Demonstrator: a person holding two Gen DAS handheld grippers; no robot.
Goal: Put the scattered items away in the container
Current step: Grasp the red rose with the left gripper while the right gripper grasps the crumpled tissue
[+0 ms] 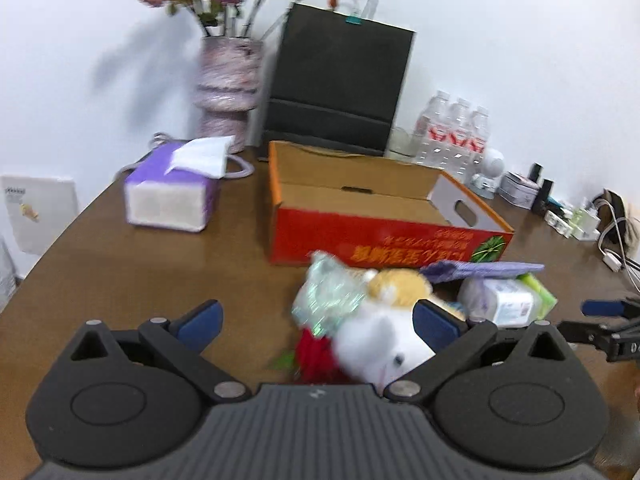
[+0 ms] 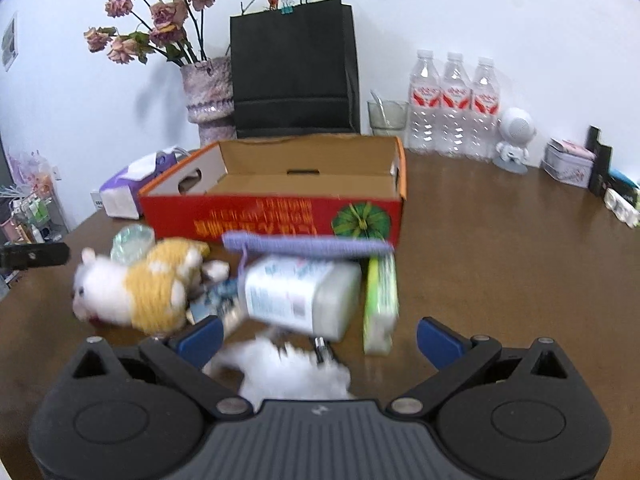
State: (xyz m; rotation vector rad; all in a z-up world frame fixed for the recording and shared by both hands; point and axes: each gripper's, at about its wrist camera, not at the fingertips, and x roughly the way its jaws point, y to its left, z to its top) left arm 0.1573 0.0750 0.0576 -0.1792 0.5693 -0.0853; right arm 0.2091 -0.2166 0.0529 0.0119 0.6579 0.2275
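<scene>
An open red cardboard box (image 1: 384, 240) (image 2: 272, 216) stands on the brown table; its inside looks empty. In front of it lies a pile: a white and yellow plush toy (image 1: 384, 320) (image 2: 132, 292), a crinkly clear wrapper (image 1: 328, 292) (image 2: 132, 240), a red flower (image 1: 316, 356), a white bottle (image 1: 500, 300) (image 2: 300, 296), a green packet (image 1: 540, 292) (image 2: 380, 304), a purple cloth (image 1: 484, 270) (image 2: 304, 245) and white fluff (image 2: 292, 372). My left gripper (image 1: 316, 324) is open just before the plush. My right gripper (image 2: 318, 338) is open over the fluff, near the bottle, and shows at the left wrist view's right edge (image 1: 600, 320).
A purple tissue box (image 1: 172, 196) (image 2: 128, 188) stands left of the red box. Behind are a vase of dried flowers (image 1: 228, 88) (image 2: 208, 92), a black paper bag (image 1: 336, 80) (image 2: 294, 68), a glass (image 2: 386, 118), water bottles (image 1: 452, 136) (image 2: 454, 108), a white figurine (image 2: 516, 140), tins and cables.
</scene>
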